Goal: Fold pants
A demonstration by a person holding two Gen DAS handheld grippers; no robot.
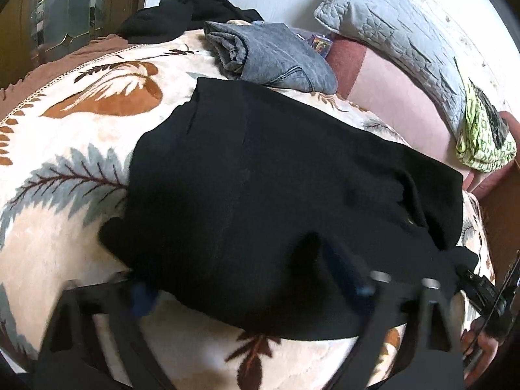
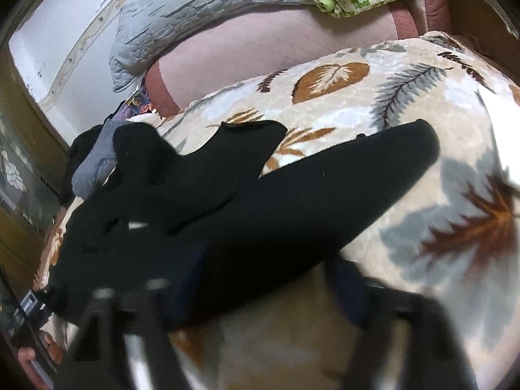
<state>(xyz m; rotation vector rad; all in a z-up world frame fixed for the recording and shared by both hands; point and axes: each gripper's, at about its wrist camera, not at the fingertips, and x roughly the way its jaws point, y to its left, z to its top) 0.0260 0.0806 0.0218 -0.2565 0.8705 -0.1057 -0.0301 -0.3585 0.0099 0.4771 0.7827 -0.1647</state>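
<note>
Black pants (image 1: 260, 178) lie spread on a leaf-patterned blanket (image 1: 81, 149). In the left wrist view my left gripper (image 1: 250, 289) stands at the near edge of the pants, jaws wide apart, with the cloth's edge lying between the fingers. In the right wrist view the pants (image 2: 292, 188) run with one long leg to the right and a shorter flap behind it. My right gripper (image 2: 263, 282) is blurred; its fingers straddle the near edge of the long leg and stand apart. I cannot see either pair of pads pressing on the cloth.
Folded grey jeans (image 1: 269, 55) and a black garment heap (image 1: 188, 9) lie behind the pants. A grey quilted pillow (image 1: 390, 32) and a green patterned cloth (image 1: 484, 143) rest on the pink sheet (image 1: 399, 97) by the wall. A hand (image 1: 484, 341) holds the other gripper at the right edge.
</note>
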